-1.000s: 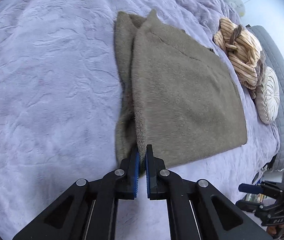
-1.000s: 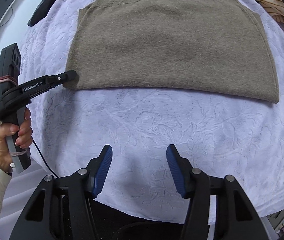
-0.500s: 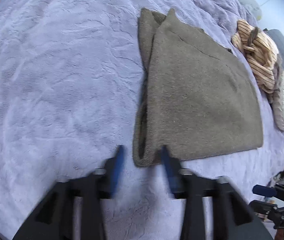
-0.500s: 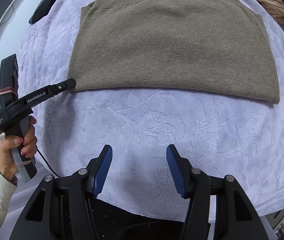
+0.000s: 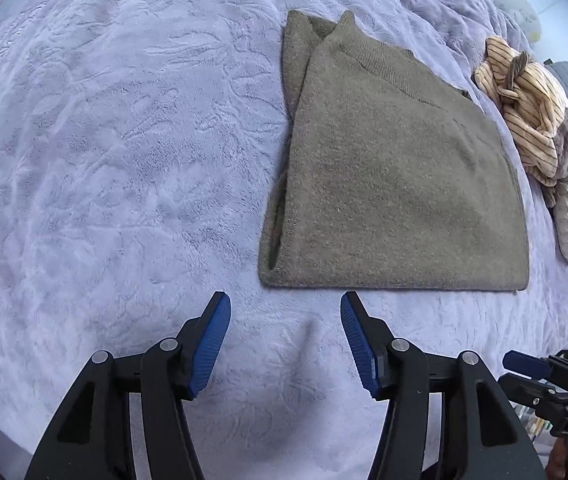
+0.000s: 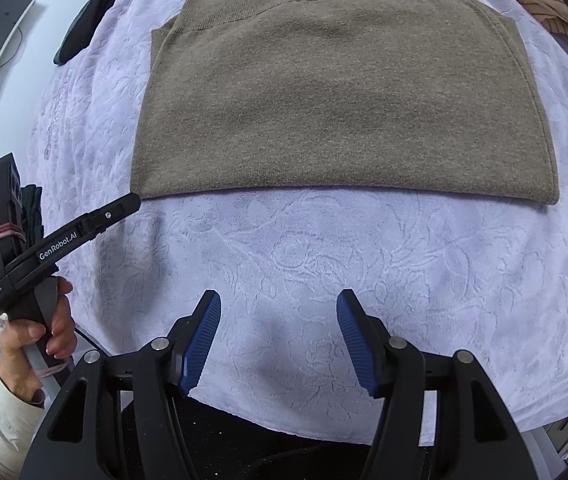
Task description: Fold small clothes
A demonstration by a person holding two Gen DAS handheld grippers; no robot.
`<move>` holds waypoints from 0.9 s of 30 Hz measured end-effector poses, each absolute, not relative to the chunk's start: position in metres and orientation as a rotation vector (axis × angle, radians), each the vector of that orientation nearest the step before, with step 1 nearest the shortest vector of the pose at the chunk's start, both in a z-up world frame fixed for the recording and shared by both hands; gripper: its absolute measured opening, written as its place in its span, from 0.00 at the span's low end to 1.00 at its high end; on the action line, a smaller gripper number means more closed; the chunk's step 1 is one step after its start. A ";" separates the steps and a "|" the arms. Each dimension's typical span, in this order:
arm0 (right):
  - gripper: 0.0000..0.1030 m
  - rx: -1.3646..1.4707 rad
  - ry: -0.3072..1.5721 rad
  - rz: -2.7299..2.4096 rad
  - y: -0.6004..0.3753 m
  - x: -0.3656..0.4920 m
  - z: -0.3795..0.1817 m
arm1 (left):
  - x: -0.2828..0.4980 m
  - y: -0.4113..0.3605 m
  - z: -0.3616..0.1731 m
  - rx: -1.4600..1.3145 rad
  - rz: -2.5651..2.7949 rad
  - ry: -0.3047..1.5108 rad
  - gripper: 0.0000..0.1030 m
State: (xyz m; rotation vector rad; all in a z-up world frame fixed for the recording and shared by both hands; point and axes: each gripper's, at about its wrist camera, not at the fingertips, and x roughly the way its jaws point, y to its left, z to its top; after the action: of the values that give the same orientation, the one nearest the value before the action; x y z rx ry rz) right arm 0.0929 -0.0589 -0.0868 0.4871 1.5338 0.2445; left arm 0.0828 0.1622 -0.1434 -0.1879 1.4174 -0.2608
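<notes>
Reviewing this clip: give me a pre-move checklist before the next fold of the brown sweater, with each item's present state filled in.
1. Left gripper empty, jaws apart: ok.
2. Right gripper empty, jaws apart: ok.
3. Brown sweater lying flat on the lilac blanket, no gripper touching it: ok.
4. Folded layers lined up: not ok; at the far corner a lower layer sticks out past the top layer in the left wrist view.
5. Near edge reachable: ok; it lies just ahead of both grippers with bare blanket between.
6. Striped garment apart from the sweater: cannot tell; it sits close beside the sweater's far side.
</notes>
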 end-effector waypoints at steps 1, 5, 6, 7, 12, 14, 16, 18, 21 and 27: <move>0.65 0.492 1.533 0.243 -0.060 0.093 -0.087 | 0.082 0.160 -0.143 -0.187 -0.259 1.420 0.56; 0.70 0.512 1.532 0.234 -0.066 0.091 -0.090 | 0.081 0.149 -0.143 -0.175 -0.261 1.436 0.56; 0.70 0.520 1.534 0.231 -0.069 0.091 -0.091 | 0.080 0.147 -0.143 -0.172 -0.263 1.439 0.56; 0.70 0.528 1.537 0.227 -0.070 0.090 -0.093 | 0.080 0.144 -0.144 -0.169 -0.265 1.441 0.56; 0.71 0.549 1.550 0.217 -0.078 0.087 -0.100 | 0.077 0.134 -0.144 -0.147 -0.253 1.448 0.65; 0.71 0.555 1.555 0.216 -0.082 0.087 -0.102 | 0.077 0.131 -0.143 -0.139 -0.245 1.449 0.65; 0.71 0.554 1.556 0.218 -0.085 0.087 -0.103 | 0.076 0.128 -0.144 -0.140 -0.236 1.455 0.66; 0.71 0.551 1.557 0.221 -0.087 0.087 -0.104 | 0.076 0.125 -0.146 -0.141 -0.221 1.460 0.66; 0.78 0.547 1.558 0.222 -0.091 0.088 -0.105 | 0.075 0.120 -0.149 -0.142 -0.185 1.479 0.88; 0.78 0.531 1.550 0.220 -0.099 0.088 -0.107 | 0.072 0.111 -0.150 -0.148 -0.150 1.480 0.99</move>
State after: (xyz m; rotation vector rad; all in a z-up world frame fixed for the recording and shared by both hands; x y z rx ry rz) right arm 0.0880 -0.0994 -0.1072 0.5310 1.5504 0.2203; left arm 0.0721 0.1109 -0.1505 -0.1484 1.4795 -0.1502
